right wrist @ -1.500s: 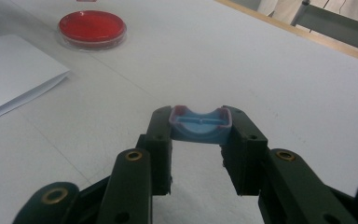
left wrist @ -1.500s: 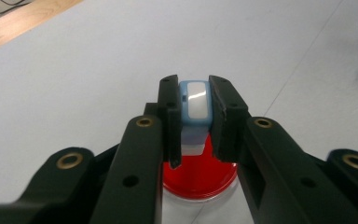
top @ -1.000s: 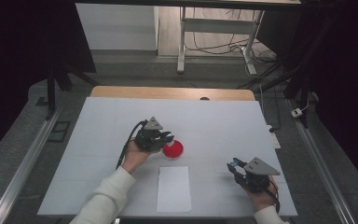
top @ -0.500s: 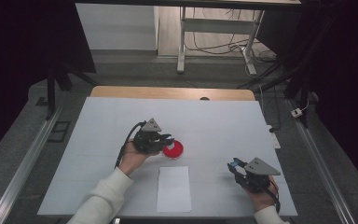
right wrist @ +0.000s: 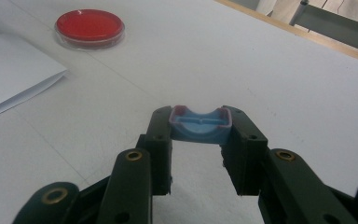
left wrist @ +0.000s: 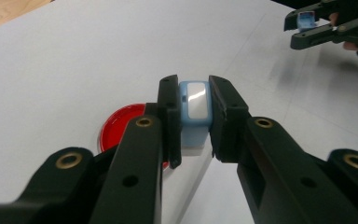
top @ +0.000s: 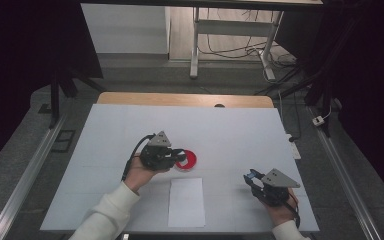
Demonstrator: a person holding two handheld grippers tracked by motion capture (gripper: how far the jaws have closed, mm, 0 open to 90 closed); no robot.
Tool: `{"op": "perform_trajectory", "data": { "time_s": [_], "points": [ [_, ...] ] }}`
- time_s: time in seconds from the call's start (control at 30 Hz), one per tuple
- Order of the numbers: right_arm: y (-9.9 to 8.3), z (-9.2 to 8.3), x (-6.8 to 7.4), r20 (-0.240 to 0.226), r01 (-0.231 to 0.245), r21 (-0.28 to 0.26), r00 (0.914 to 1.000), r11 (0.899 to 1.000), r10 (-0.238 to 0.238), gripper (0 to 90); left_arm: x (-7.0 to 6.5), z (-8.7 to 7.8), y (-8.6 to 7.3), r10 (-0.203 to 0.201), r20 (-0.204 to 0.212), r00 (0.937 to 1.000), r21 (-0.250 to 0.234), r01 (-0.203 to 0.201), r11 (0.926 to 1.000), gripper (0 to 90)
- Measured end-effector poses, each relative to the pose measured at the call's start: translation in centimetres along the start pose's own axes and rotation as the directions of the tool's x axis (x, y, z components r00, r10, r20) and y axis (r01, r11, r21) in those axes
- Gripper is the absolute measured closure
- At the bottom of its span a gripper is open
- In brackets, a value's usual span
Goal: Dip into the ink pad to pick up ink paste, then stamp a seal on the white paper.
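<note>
1. White tabletop spreads under both of my hand-held grippers, with a strip of bare wood along its far edge

2. My left gripper is clamped on a small pale-blue plastic block with a glossy grey face; both black jaws press flat against its two sides, and the block stands upright between them

3. From the high view, that left gripper sits near the middle of the table, its jaw tips over the near edge of a round clear dish filled with red; I cannot tell if the block touches the dish

4. In the left gripper view, the red dish lies on the table just behind and beside the left jaw, partly hidden by it

5. My right gripper pinches a second pale-blue plastic piece, curved like a shallow cradle with a pinkish rim; the jaws grip its two ends and it spans the gap between them, clear of the table

6. From above, the right gripper is near the front right of the table, well apart from the left one

7. Between the two hands, near the front edge, lies a white folded sheet of paper, flat, just in front of the red dish
</note>
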State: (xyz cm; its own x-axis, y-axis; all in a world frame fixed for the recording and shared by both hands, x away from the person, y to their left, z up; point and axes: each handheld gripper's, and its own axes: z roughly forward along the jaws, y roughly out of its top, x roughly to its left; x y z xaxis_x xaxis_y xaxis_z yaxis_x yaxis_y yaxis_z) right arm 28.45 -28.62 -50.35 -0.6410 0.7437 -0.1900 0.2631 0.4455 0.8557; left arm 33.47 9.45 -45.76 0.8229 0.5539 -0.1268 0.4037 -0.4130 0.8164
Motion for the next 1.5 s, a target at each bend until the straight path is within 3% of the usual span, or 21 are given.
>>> {"op": "perform_trajectory", "data": {
  "time_s": [0.47, 0.77, 1.1, 1.5],
  "points": [
    [0.0, -0.1, 0.0, -0.001, -0.007, -0.006, 1.0000, 1.000, 0.007, 64.4, -1.0, -0.6, -0.3, -0.002, 0.054, 0.9985, -0.007, 0.003, 1.0000, 75.4],
    [0.0, -0.1, 0.0, -0.001, -0.005, -0.005, 1.0000, 1.000, 0.005, 64.4, -1.8, -0.8, -0.3, 0.017, 0.069, 0.9974, -0.007, -0.017, 0.9998, 75.4],
    [0.0, 0.0, -0.1, 0.001, -0.008, -0.006, 1.0000, 1.000, 0.008, 64.4, -2.2, -1.5, -0.5, 0.009, 0.087, 0.9961, -0.023, -0.007, 0.9997, 75.3],
    [0.0, 0.0, 0.0, 0.000, -0.002, -0.003, 1.0000, 1.000, 0.002, 64.4, -3.9, -1.6, -1.0, 0.034, 0.121, 0.9920, -0.015, -0.032, 0.9994, 75.2]
  ]
}}
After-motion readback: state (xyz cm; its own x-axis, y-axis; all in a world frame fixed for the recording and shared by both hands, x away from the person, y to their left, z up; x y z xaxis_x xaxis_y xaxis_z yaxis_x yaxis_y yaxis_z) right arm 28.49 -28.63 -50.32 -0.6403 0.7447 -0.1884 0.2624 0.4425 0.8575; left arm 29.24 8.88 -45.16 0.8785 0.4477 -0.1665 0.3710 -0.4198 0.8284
